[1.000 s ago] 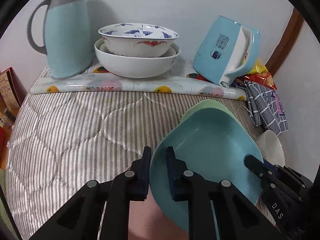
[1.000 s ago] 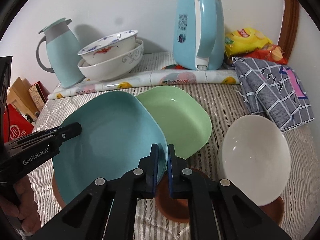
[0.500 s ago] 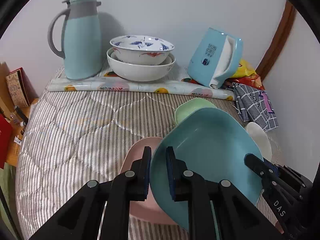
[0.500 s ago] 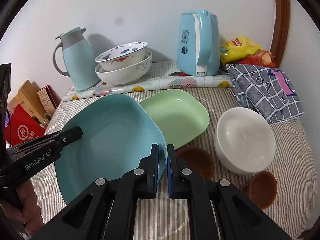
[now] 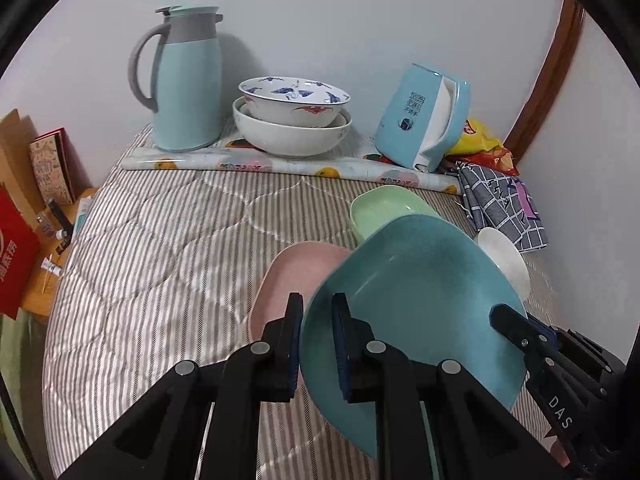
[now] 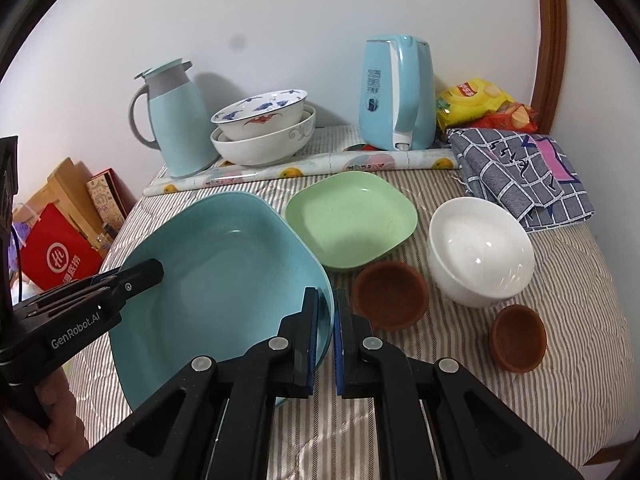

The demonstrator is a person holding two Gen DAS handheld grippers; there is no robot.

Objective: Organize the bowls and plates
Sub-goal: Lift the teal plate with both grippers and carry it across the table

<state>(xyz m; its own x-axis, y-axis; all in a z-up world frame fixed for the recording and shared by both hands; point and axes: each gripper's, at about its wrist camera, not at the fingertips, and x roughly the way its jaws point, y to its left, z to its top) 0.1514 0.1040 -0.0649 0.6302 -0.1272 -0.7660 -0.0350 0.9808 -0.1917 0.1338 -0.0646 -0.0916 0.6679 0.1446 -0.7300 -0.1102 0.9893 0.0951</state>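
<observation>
Left gripper [image 5: 316,344]: clamped on the left rim of the blue plate [image 5: 416,304], one jaw inside the plate and one outside.
Right gripper [image 6: 327,340]: clamped on the right rim of that blue plate [image 6: 224,276], jaws nearly together with only the thin edge between them.
Blue plate: held up off the bed [image 6: 520,420] between the two grippers, tipped so its far edge sits higher.
Pink plate [image 5: 296,276]: lies flat on the bed just past the left gripper, partly hidden under the blue plate.
Green plate [image 6: 352,220]: flat on the bed ahead of the right gripper, a little to its right.
White bowl [image 6: 480,252]: further to the right of the right gripper, on the bed.
Brown cups [image 6: 390,294]: two small ones, one just beside the right gripper, the other [image 6: 518,338] off to its right, near the white bowl.
Far end: two big bowls [image 5: 292,120] stacked one in the other, between a blue jug [image 5: 184,80] and a blue kettle [image 6: 396,96].
Step now: I think the blue plate is being carried to be stacked with another plate.
Next move: probably bring the blue plate level over the plate it goes on, lower it gently with both grippers, then let go on both sides together.
Watch out: the bed is soft, so a stack could wobble.
</observation>
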